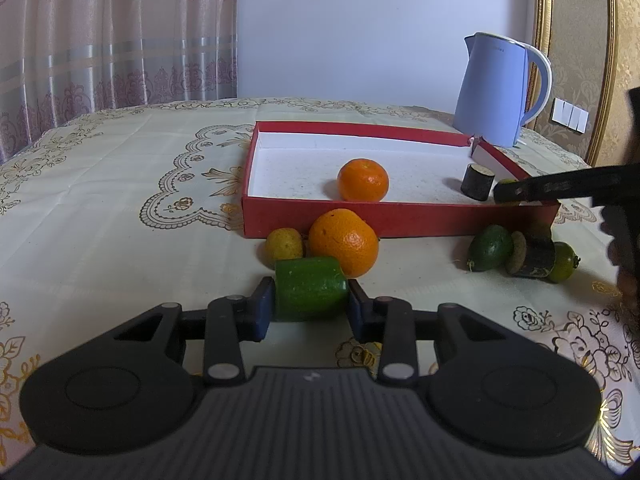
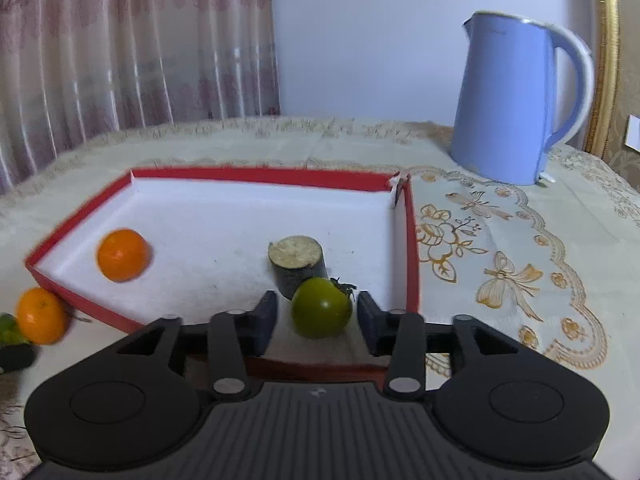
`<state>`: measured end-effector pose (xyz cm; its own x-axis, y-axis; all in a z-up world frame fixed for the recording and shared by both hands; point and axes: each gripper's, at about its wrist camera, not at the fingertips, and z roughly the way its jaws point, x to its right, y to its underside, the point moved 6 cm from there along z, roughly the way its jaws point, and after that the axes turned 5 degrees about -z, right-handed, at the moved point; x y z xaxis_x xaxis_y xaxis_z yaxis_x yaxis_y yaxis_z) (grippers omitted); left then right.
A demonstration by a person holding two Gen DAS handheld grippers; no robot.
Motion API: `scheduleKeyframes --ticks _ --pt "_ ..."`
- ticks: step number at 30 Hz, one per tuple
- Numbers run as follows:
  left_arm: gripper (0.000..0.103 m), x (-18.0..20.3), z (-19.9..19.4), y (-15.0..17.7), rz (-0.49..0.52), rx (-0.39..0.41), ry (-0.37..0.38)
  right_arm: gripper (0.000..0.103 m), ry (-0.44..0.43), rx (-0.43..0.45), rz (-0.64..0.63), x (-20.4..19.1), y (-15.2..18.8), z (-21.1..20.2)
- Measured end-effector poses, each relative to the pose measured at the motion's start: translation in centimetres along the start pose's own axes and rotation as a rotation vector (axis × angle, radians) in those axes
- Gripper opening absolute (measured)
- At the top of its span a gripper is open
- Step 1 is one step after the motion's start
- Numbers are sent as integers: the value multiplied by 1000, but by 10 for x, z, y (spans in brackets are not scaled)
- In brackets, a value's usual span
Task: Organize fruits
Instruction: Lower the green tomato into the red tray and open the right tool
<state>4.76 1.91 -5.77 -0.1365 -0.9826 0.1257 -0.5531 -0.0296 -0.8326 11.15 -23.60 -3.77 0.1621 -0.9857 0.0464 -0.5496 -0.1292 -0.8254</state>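
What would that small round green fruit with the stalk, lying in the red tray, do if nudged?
The small round green fruit would probably roll: it is nearly a ball and the red tray's white floor looks flat. The dark cut cylinder close behind might stop it that way. Its smooth, shiny skin may slip between the right gripper's open pads.

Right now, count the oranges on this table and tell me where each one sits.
2. One orange lies inside the red box; the other orange sits on the tablecloth just outside the box's near wall, beside a small yellow fruit. More may be hidden from view.
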Motion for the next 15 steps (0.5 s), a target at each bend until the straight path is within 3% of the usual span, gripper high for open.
scheduleKeyframes --ticks 2,3,9,15 --pt "34 -1 0 0 1 0 -1 81 18 48 7 1 2 -20" --pt "34 -1 1 0 2 0 -1 86 37 72 5 2 5 -31" --pt "35 0 1 0 14 -1 -12 90 186 113 27 18 34 -73" --pt "35 2 2 0 30 0 -24 90 214 44 168 46 59 -64"
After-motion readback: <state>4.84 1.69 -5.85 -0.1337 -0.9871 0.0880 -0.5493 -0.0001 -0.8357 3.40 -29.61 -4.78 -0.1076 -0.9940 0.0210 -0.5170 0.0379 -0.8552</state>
